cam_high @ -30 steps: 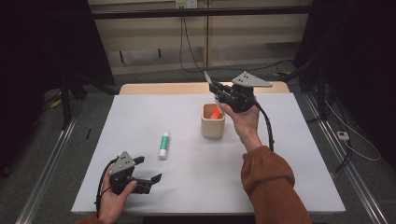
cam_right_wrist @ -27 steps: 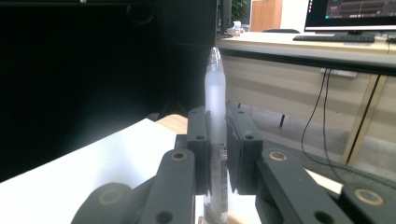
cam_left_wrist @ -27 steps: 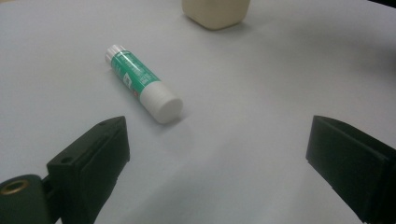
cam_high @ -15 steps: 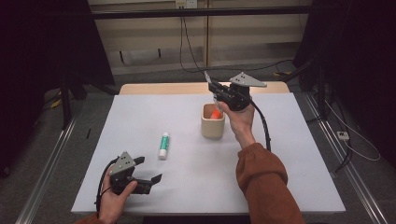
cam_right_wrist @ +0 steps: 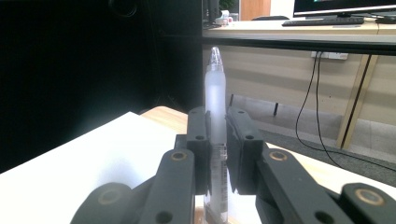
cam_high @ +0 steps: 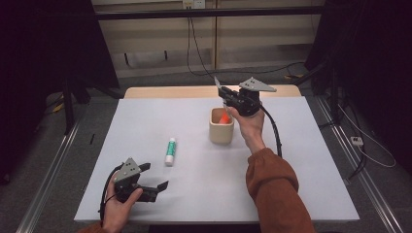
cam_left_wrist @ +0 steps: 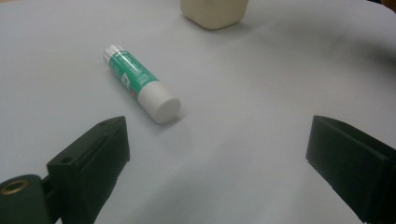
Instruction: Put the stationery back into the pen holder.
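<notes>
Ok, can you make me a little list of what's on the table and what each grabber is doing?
table: white top, wooden strip at the far edge
cup: beige cup, upright, something orange inside
glue stick: green and white glue stick, lying on its side, untouched, left of the cup
left gripper: left gripper near the front edge, jaws wide apart, holding nothing, aimed toward the glue stick
right gripper: right gripper raised above the cup, shut on a frosted pen
pen: frosted pen, clamped between the jaws

left gripper [cam_high: 154,178] jaws spread; right gripper [cam_right_wrist: 215,140] raised, seemingly clamped.
</notes>
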The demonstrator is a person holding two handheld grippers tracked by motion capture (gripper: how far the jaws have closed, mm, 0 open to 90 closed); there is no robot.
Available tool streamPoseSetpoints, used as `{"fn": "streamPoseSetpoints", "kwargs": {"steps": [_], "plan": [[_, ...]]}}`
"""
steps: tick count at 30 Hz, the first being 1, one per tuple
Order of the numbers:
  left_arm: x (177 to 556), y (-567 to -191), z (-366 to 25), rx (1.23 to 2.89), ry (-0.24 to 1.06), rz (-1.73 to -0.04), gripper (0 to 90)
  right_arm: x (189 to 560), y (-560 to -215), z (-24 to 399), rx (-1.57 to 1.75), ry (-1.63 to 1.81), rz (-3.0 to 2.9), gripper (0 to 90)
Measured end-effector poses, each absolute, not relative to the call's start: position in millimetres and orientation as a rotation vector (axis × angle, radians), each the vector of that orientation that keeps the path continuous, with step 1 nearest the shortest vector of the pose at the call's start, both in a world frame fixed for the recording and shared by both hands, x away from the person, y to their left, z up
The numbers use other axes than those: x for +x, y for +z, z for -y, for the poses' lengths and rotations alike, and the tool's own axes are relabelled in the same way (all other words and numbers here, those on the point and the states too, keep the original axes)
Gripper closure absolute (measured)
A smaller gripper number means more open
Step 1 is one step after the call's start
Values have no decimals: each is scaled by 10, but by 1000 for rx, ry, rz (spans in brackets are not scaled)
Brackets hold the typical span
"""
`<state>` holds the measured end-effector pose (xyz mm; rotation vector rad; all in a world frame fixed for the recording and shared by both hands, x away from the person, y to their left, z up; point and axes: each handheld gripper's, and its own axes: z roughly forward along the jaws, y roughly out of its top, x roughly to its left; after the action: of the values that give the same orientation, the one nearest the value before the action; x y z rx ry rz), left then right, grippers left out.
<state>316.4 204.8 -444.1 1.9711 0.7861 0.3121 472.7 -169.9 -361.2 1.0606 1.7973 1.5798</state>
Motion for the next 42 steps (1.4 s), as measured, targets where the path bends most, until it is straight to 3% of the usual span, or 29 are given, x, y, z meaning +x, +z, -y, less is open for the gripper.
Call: {"fn": "streamPoseSetpoints", "kwargs": {"steps": [42], "plan": [[3167,-4444,-2040,1983,312,-786,61,4505,-4111,1864,1133,1452,-1934,803]]}}
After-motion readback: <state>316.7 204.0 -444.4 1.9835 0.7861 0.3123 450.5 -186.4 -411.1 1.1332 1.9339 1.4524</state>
